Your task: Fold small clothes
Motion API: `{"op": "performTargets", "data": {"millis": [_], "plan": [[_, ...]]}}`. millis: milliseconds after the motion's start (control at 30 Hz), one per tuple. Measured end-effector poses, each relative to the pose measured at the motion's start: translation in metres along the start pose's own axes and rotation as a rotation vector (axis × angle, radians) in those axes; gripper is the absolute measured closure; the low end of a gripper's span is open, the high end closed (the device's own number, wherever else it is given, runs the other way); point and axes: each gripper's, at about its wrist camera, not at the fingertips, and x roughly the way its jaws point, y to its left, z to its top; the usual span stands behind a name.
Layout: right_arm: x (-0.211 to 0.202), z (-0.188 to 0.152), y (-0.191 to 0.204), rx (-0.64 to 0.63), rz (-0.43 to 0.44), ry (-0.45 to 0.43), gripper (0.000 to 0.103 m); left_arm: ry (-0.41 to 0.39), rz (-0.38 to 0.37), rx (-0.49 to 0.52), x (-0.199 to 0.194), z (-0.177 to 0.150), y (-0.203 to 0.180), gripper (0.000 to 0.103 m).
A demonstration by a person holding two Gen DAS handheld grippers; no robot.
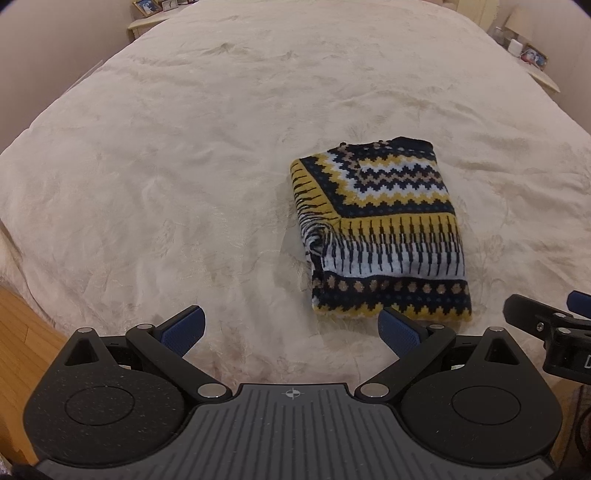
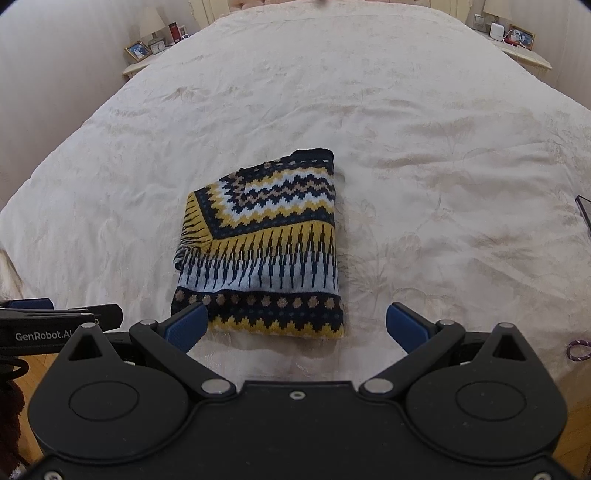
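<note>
Knitted sweater, navy, yellow and white, lies folded into a rectangle on the cream bed; my left gripper hovers near the sweater's front edge, fingers spread and empty; my right gripper sits just before that same edge, fingers likewise released, grasping nothing.

- Cream bedspread on the bed, spread ahead of the hand-held gripper.
- Framed photo and lamp on the nightstand, far ahead, left.
- Wooden floor below left.
</note>
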Motion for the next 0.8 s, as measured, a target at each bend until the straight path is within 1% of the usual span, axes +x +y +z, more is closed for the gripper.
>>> {"op": "performTargets", "data": {"millis": [533, 800], "plan": [[0.006, 0.002, -0.004, 0.011, 0.008, 0.013, 0.001, 0.023, 0.004, 0.015, 0.007, 0.003, -0.007, 0.002], [0.011, 0.003, -0.007, 0.016, 0.014, 0.024, 0.001, 0.03, 0.001, 0.025, 0.011, 0.006, -0.017, 0.002]]}}
